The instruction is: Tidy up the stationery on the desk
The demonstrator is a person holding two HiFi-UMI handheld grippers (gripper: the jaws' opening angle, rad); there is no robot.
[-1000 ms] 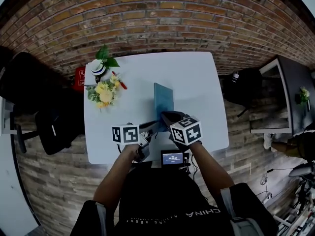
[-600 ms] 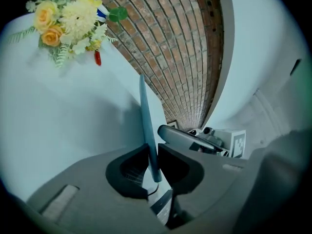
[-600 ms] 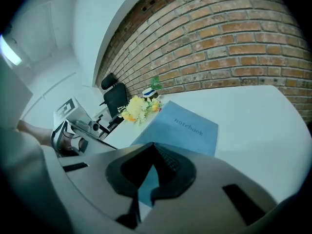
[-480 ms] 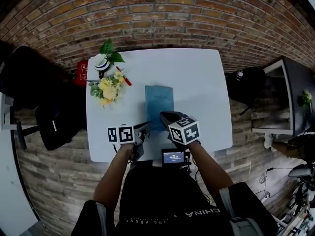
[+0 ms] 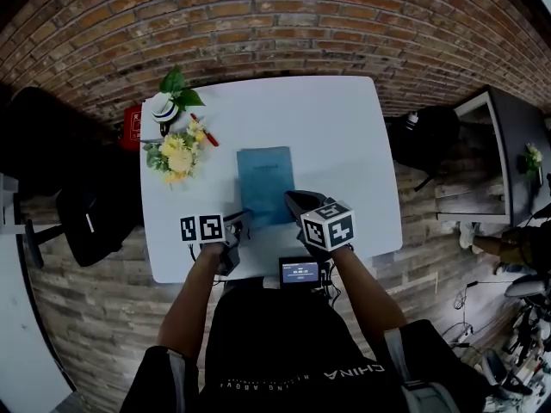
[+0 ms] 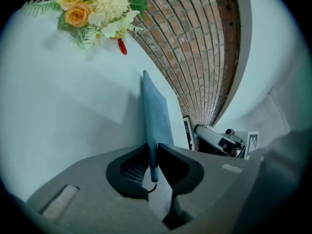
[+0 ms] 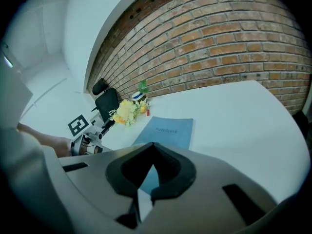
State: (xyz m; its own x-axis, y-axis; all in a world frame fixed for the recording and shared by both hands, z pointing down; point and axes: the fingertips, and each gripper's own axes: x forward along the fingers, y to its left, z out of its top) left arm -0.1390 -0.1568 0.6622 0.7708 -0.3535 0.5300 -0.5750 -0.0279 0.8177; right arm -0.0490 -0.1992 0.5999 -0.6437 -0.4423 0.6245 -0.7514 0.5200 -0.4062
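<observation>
A blue notebook [image 5: 265, 179] lies flat on the white desk [image 5: 344, 136]. My left gripper [image 5: 244, 218] is at its near left corner. In the left gripper view the notebook's [image 6: 155, 116] edge runs between the pads, and the left gripper [image 6: 153, 152] is shut on it after its jaws closed a little further. My right gripper [image 5: 297, 201] hovers at the near right corner, shut with nothing in it. The right gripper view shows the right gripper [image 7: 152, 147] above the notebook's [image 7: 168, 130] cover.
A bunch of yellow flowers [image 5: 176, 155] lies at the desk's left side, with a red pen [image 5: 205, 130] and a small potted plant [image 5: 165, 108] behind it. A small screen device [image 5: 300, 272] sits at the near edge. A black chair [image 5: 77, 222] stands to the left.
The notebook, tilted up on edge a second ago, now lies flat. My left gripper has moved down and to the left with it. The right gripper has barely shifted.
</observation>
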